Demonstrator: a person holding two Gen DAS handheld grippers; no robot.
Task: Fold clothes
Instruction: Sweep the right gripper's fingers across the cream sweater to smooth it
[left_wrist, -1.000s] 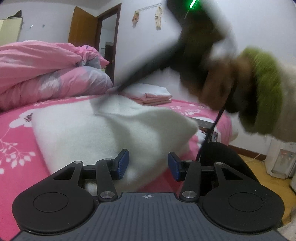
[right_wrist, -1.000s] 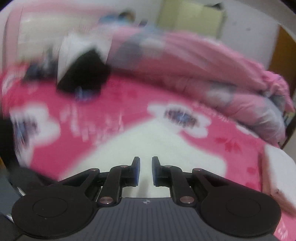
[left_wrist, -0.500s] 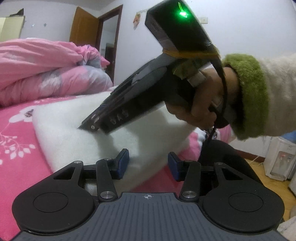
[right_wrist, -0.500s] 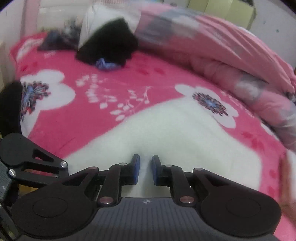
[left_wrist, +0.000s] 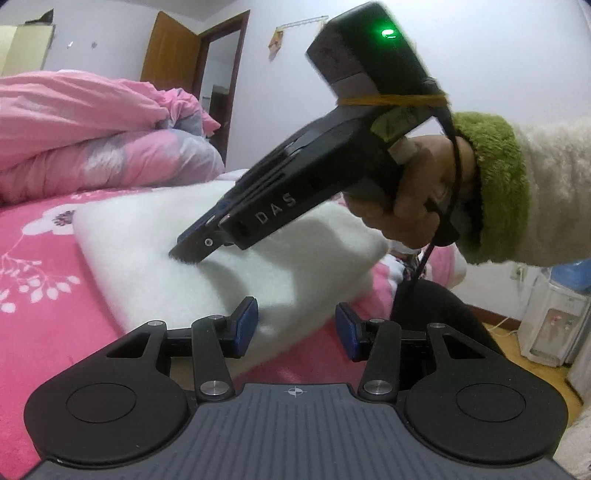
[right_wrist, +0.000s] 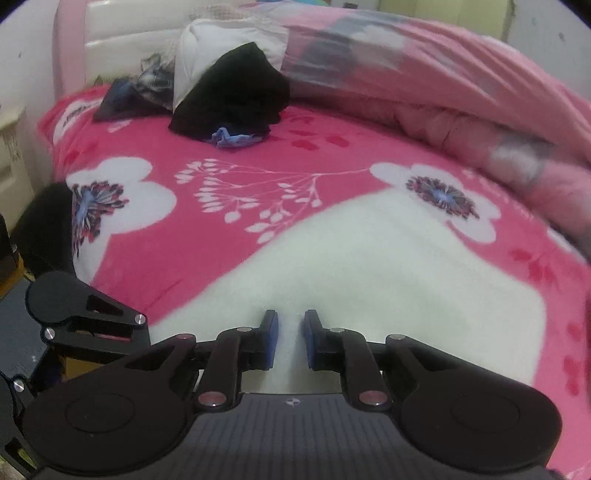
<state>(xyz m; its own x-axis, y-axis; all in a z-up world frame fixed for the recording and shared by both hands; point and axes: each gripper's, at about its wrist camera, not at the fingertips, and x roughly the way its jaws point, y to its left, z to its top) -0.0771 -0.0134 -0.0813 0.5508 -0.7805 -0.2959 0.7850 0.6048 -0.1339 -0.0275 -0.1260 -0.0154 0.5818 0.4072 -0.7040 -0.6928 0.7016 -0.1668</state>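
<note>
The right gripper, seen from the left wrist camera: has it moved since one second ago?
Yes. The right gripper came down and leftward from near the doorway onto the white garment.

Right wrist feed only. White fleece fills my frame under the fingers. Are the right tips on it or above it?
Observer: On it. The left wrist view shows the right gripper angled down, with its tips pressed into the top of the white fleece and denting it.
Operator: Left gripper holding anything?
Observer: No. The left gripper is open at the fleece's near edge, with nothing clamped between its pads.
Operator: Fleece flat or folded?
Observer: It looks folded. The near edge is thick and rounded.
</note>
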